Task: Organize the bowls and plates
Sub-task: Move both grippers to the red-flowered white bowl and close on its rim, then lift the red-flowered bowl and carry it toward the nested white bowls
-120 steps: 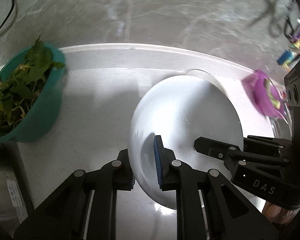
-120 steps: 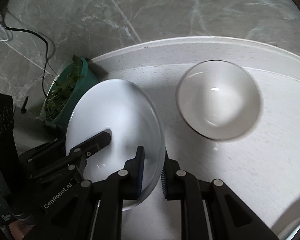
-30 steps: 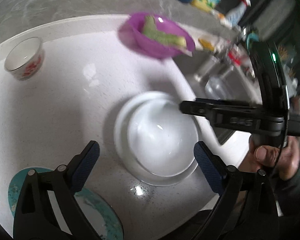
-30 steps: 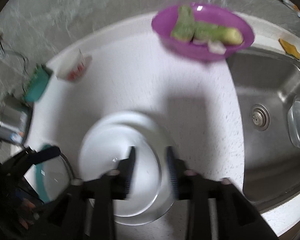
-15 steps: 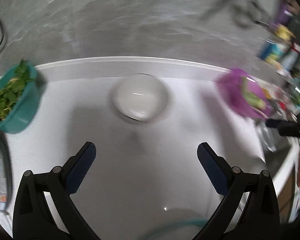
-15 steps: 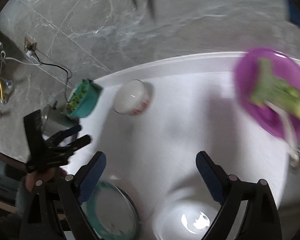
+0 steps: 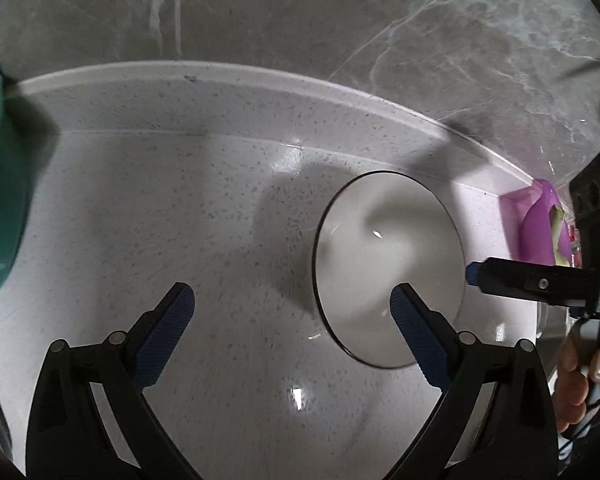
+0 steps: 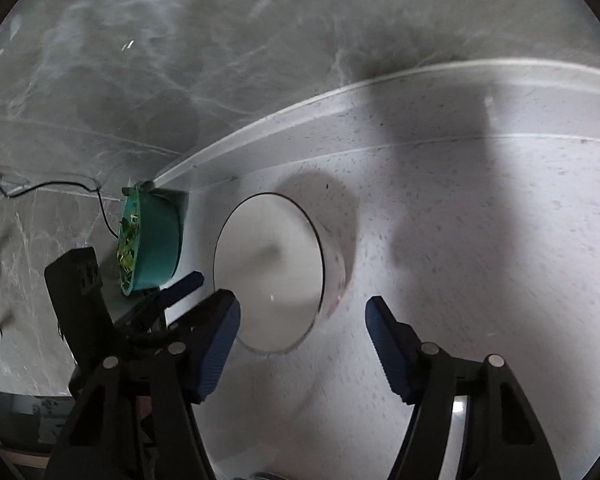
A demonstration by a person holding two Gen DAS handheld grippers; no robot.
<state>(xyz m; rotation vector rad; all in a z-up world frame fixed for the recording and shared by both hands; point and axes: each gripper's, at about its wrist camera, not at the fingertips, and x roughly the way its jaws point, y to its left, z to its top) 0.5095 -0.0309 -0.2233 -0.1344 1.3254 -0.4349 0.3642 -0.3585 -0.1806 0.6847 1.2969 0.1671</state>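
Dim, grey-toned light in both wrist views. Soft broad shadows fall across speckled countertop (image 7: 204,208) toward its back edge. Small glare spots on countertop and inside white bowl (image 7: 388,264). Motion blur smears marble wall (image 8: 180,60) and teal bowl (image 7: 0,208). Strong fisheye bending; black vignette at corners.

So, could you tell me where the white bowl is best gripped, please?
Probably by the rim. The white bowl sits upright and open on the counter, so come from above, one finger inside, one outside. The near edge looks unobstructed for either open tool.
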